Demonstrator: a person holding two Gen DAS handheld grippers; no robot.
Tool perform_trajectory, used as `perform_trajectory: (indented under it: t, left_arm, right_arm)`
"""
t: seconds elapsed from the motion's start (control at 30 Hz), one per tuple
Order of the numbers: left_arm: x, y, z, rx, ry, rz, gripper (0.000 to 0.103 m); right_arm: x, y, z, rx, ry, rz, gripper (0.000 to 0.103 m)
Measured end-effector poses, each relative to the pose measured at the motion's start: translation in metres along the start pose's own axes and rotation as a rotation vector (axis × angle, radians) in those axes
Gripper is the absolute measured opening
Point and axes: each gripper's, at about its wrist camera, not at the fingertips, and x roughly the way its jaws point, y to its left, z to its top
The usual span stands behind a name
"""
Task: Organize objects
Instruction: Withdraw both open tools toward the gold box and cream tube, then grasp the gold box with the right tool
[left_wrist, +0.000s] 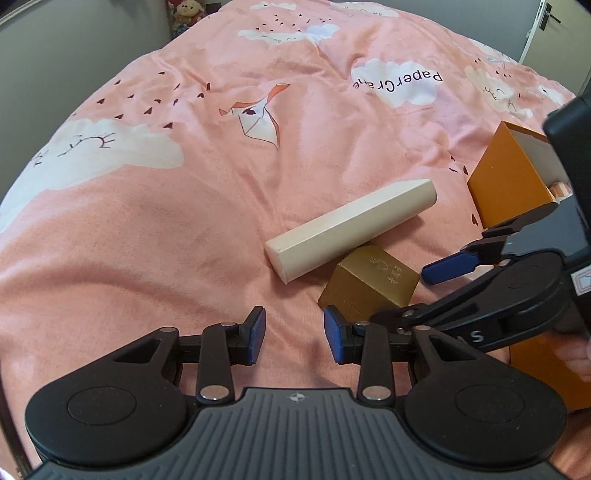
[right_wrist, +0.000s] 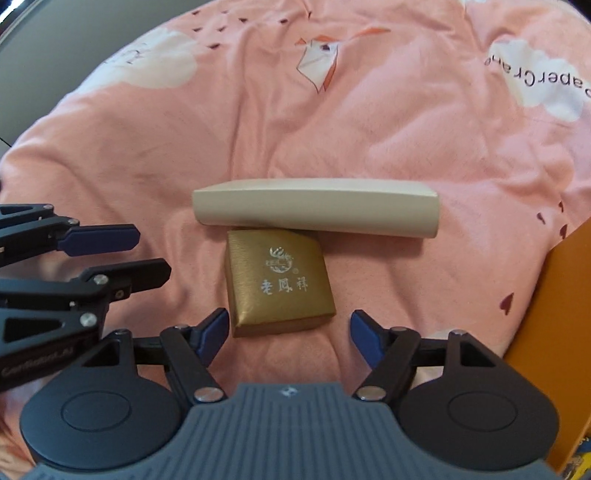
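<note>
Right gripper (right_wrist: 288, 334) spread wide, empty, flanking near end of gold box (right_wrist: 279, 282) on pink bedspread (right_wrist: 332, 129). Left gripper (left_wrist: 294, 334) parted, empty, beside it. Beyond, cream box (right_wrist: 317, 210) apparently touching gold box. Orange box (left_wrist: 506, 177) right.

Home bedroom, def. Pink cotton duvet w/ cloud & paper-crane print (left_wrist: 229, 192) covers a bed; plush toys (left_wrist: 186, 11) by grey wall

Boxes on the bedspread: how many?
3. Gold box sits just ahead of the open right gripper. Long cream box lies touching its far side. Orange box stands at the right, open-topped; its contents are mostly hidden.
</note>
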Motion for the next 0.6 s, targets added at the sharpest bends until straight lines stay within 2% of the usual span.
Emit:
perform_trajectory:
  t: [0.1,0.2,0.4,0.6]
  left_arm:
    - [0.002,0.001,0.001,0.000,-0.003,0.007,0.035]
    - [0.003,0.002,0.000,-0.010,-0.004,-0.002,0.035]
    - [-0.001,0.003,0.000,-0.024,-0.033,0.010,0.034]
    - [-0.001,0.003,0.003,-0.019,-0.037,0.018,0.034]
  right_arm:
    - [0.003,0.000,0.002,-0.001,-0.002,0.007,0.073]
    - [0.004,0.000,0.000,-0.002,-0.013,0.038,0.065]
    - [-0.012,0.002,-0.003,-0.029,-0.086,0.021,0.064]
    - [-0.024,0.002,0.009,-0.037,-0.139,0.013,0.063]
